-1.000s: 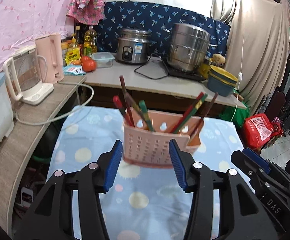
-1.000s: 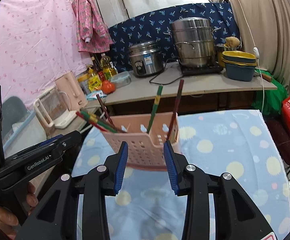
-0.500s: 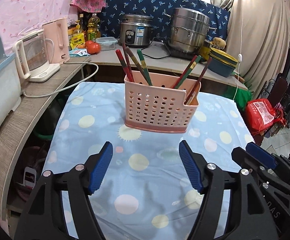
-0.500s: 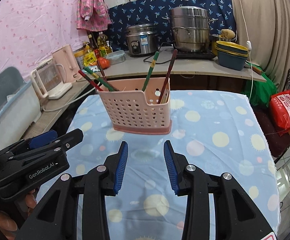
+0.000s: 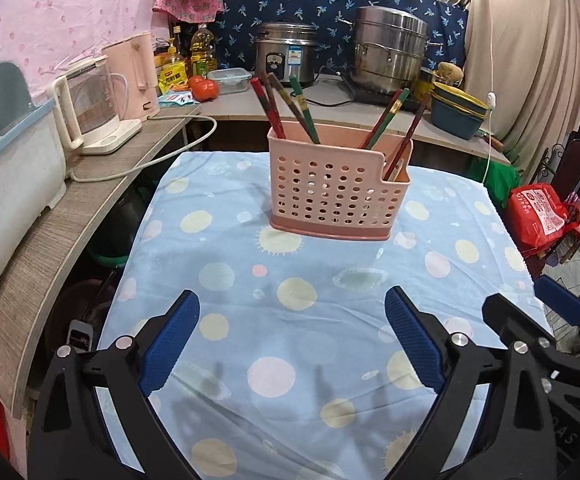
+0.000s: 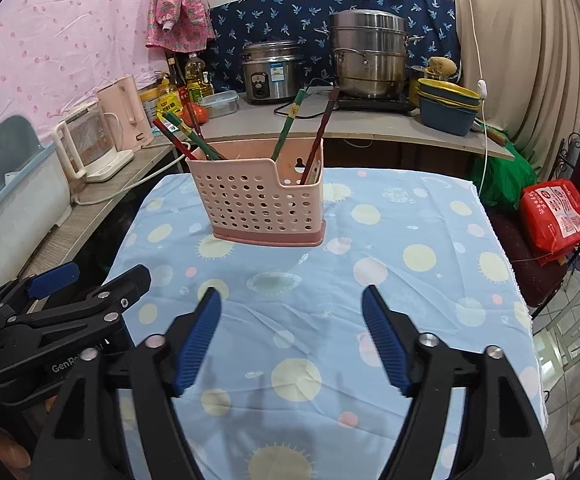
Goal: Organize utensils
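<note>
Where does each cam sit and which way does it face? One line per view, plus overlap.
Left wrist: on the left gripper, angled down at the pink utensil basket on the dotted tablecloth; its opening jaws hold nothing; right gripper at lower right.
Right wrist: on the right gripper, same aim; jaws opening, empty; left gripper and fingers at lower left.
Shared: basket, chopsticks, tablecloth, rice cooker, steamer pot.
</note>
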The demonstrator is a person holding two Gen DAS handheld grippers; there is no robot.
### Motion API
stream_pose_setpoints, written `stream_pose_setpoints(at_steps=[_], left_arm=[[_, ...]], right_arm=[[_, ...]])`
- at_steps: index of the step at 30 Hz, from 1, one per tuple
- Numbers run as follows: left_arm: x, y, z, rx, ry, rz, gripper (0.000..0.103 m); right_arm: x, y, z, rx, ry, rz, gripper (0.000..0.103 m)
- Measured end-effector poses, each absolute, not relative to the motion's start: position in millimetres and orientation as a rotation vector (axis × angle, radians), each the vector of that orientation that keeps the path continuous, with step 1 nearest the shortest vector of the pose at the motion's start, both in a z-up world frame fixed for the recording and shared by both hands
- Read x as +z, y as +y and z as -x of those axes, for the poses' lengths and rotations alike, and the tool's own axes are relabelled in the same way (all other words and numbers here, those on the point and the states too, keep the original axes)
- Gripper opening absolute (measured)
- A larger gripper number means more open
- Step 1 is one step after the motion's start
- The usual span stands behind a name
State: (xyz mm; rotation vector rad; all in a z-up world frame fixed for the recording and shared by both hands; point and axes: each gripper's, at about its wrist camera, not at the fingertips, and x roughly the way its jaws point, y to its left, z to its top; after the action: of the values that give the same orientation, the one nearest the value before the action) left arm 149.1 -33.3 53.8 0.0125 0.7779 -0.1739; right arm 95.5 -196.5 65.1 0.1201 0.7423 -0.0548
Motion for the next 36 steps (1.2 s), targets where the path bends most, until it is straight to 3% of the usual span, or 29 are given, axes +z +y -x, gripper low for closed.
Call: stream_pose_setpoints(at_steps=[2, 6, 8, 36], left_arm=[[52, -31, -147, -0.166, 0.783, -0.008, 0.093], [50, -30, -144, -0.155, 0.789, -0.02, 0.096], [48, -32, -142, -0.141, 0.786, -0.038, 0.096], [35, -30, -134, -0.082, 0.825, -0.064, 0.096]], right_arm=[[64, -198, -93, -0.057, 0.743, -0.123, 0.085], [63, -199, -90, -0.07, 0.749, -0.119, 0.087], [62, -199, -89, -0.08, 0.75, -0.115, 0.096], [50, -192, -77, -0.11, 0.762, -0.073, 0.096]])
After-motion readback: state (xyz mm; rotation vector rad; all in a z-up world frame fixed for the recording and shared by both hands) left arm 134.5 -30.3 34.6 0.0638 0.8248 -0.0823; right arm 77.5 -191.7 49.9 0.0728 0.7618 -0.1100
